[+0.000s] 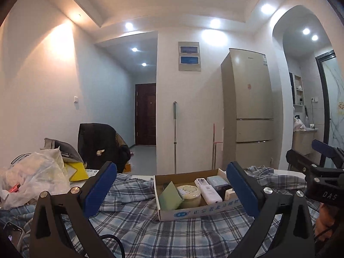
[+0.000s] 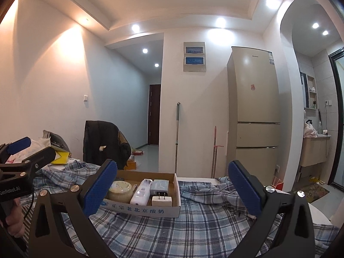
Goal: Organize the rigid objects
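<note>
Both tools stand wide open and hold nothing. From the left wrist, the left tool [image 1: 172, 190] frames a shallow cardboard box [image 1: 194, 211] that sits just ahead on a blue plaid cloth [image 1: 150, 232], slightly toward the right finger [image 1: 241, 190], which covers the box's right end. Inside the box lie a green card [image 1: 171, 195] leaning at the left, a round cream jar [image 1: 189, 194], a white remote [image 1: 207, 191], a pale blue-grey box [image 1: 217, 180] and a white plug adapter [image 1: 229, 194]. From the right wrist, the same box [image 2: 142, 209] lies ahead and to the left of the right tool [image 2: 173, 190], whose left finger [image 2: 100, 190] hides the box's left end. A crumpled plastic bag [image 1: 36, 176] and a yellow packet [image 1: 77, 172] crowd the bench's far left, with a chair draped in a dark jacket [image 1: 99, 146] behind. A fridge [image 1: 249, 107] and a mop handle [image 1: 175, 133] stand against the far wall.
</note>
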A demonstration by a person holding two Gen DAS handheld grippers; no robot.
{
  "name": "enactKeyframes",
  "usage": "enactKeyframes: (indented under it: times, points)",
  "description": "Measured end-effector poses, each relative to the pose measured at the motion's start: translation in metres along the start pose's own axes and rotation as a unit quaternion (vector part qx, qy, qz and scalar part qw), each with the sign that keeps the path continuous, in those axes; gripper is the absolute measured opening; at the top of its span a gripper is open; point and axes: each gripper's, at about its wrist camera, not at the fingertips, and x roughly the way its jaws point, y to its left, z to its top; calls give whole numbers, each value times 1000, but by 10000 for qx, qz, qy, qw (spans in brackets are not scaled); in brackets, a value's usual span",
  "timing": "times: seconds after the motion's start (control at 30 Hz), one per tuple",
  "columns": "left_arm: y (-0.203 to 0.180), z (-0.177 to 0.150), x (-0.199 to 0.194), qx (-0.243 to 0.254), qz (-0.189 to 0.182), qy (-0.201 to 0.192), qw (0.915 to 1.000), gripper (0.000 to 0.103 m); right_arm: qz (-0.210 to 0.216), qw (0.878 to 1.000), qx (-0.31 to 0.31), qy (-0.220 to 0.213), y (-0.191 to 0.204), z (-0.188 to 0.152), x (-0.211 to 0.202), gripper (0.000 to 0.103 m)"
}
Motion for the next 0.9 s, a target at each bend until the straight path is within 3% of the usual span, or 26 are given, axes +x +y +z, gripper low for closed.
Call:
enactKeyframes:
  times: [0.9]
  points:
    - [3, 2, -1, -44, 9, 0, 10000, 103, -91, 9999, 40, -10, -3, 0, -2, 103]
